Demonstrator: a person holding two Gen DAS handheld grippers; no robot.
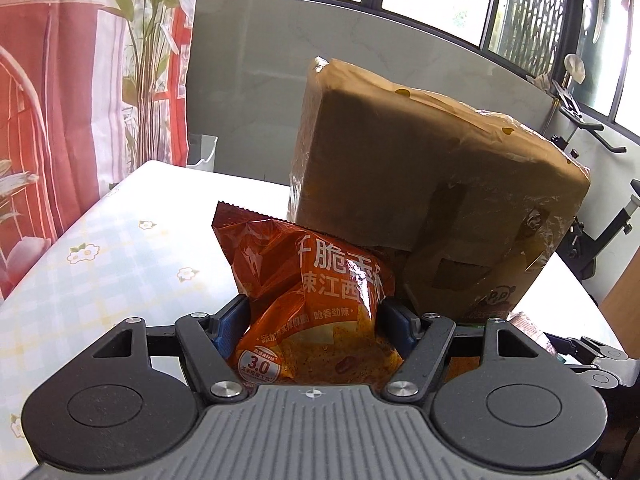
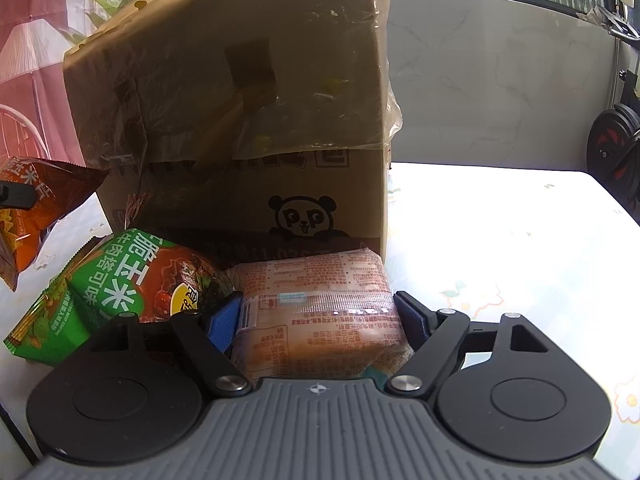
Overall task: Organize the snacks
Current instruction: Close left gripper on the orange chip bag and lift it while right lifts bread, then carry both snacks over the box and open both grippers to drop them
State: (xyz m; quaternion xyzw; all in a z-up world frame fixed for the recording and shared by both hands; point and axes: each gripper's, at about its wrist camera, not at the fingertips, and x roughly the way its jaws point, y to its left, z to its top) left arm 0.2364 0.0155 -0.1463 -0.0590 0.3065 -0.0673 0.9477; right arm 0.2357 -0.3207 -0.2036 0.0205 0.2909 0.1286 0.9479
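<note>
My left gripper (image 1: 316,320) is shut on an orange-red snack bag (image 1: 308,300) and holds it above the table, just in front of a taped cardboard box (image 1: 420,184). The same bag shows at the left edge of the right wrist view (image 2: 36,208). My right gripper (image 2: 320,316) is shut on a pale pink clear-wrapped snack pack (image 2: 316,304) that lies against the foot of the box (image 2: 240,120). A green and red snack bag (image 2: 108,292) lies on the table to its left, touching it.
The table (image 1: 100,248) has a pale floral checked cloth. A red and white curtain (image 1: 60,100) hangs at the left. A window and marble wall are behind. Exercise gear (image 2: 616,148) stands at the far right.
</note>
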